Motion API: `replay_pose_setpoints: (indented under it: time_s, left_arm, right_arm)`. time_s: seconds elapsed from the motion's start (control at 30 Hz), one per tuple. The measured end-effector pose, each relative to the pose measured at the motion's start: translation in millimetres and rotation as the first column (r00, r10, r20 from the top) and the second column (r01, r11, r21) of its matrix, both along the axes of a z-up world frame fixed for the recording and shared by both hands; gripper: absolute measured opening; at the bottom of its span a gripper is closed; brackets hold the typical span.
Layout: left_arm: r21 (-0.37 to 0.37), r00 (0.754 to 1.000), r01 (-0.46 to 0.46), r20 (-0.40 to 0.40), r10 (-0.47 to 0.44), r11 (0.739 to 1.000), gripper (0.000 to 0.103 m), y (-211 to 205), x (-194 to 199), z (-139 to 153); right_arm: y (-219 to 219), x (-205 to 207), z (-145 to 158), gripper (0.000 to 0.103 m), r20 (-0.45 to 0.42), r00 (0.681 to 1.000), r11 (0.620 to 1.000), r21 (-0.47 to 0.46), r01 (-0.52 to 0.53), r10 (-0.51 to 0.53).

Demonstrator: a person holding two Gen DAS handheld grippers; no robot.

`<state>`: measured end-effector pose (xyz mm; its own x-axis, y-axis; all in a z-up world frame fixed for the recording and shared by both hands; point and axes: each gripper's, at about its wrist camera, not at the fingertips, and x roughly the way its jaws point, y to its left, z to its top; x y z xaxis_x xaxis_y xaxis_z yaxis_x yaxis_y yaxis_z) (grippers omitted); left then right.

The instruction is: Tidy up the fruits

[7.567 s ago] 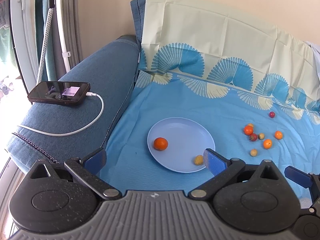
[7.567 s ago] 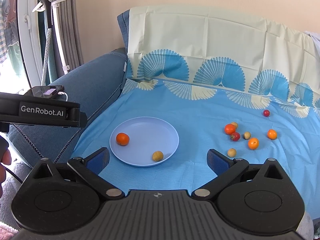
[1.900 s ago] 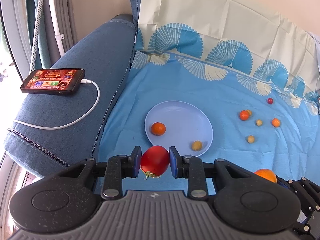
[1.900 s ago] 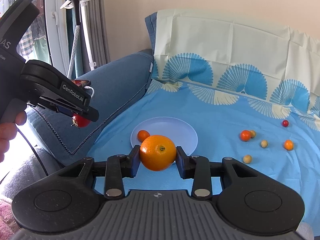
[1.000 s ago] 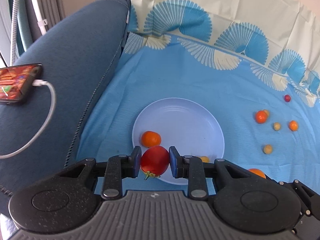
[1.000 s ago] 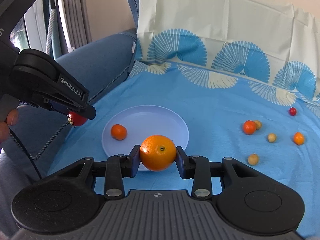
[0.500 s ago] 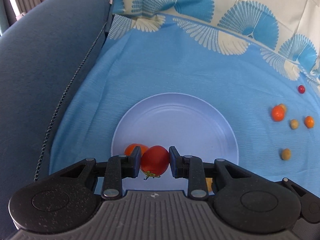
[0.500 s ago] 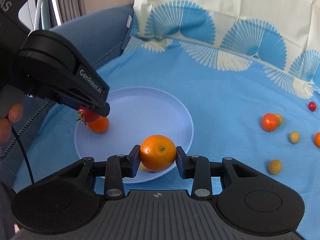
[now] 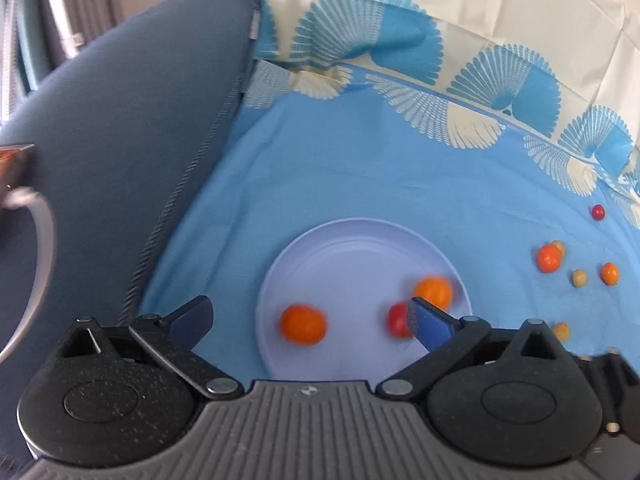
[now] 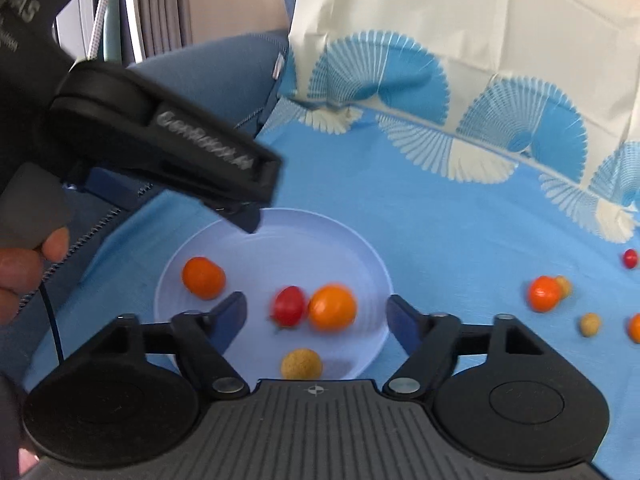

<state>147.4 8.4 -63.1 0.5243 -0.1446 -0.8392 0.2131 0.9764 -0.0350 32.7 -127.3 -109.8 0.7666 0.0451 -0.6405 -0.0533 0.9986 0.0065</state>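
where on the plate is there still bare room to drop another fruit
The far half of the plate is bare, from its back rim to the fruit row. The near half is crowded: small orange left, tomato beside the big orange mid-plate, tan fruit at the near rim. The bare blue sheet is also free up to the loose fruits.

A home, most likely a living room. A blue fabric sofa (image 9: 120, 128) fills the left of the frame, its seat and back draped with a blue and cream sheet (image 9: 400, 152) printed with fan shapes. Curtains (image 10: 160, 4) hang at the upper left, and a phone (image 9: 12, 160) on a charging cable (image 9: 42, 248) rests on the sofa arm at the left edge.
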Motion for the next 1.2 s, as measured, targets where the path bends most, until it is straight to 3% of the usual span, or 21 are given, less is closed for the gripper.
replay_pose_setpoints:
  time_s: [0.23, 0.37, 0.63, 0.93, 1.2]
  left_arm:
    - [0.085, 1.0, -0.021, -0.013, 0.022, 0.996, 0.103, 33, -61, 22]
    - [0.085, 0.999, -0.029, -0.012, 0.03, 0.996, 0.103, 52, -96, 31]
    - [0.087, 0.999, -0.017, 0.031, 0.014, 0.996, 0.103, 62, -147, 47]
    - [0.085, 0.994, -0.004, 0.108, -0.006, 0.996, 0.103, 63, -177, 67]
    - [0.081, 0.991, 0.003, 0.131, -0.013, 0.997, 0.103, 66, -186, 74]
  right_arm:
    - [6, -62, 36, 0.099, -0.015, 0.996, 0.995, 0.059, 0.084, -0.084]
    - [11, -96, 54, 0.102, 0.001, 0.988, 0.984, 0.1, 0.151, -0.152]
    - [25, -154, 75, 0.102, 0.07, 0.98, 0.979, 0.099, 0.176, -0.184]
    - [32, -181, 91, 0.102, 0.133, 0.972, 0.978, 0.099, 0.184, -0.196]
    - [38, -191, 97, 0.102, 0.155, 0.972, 0.982, 0.081, 0.169, -0.18]
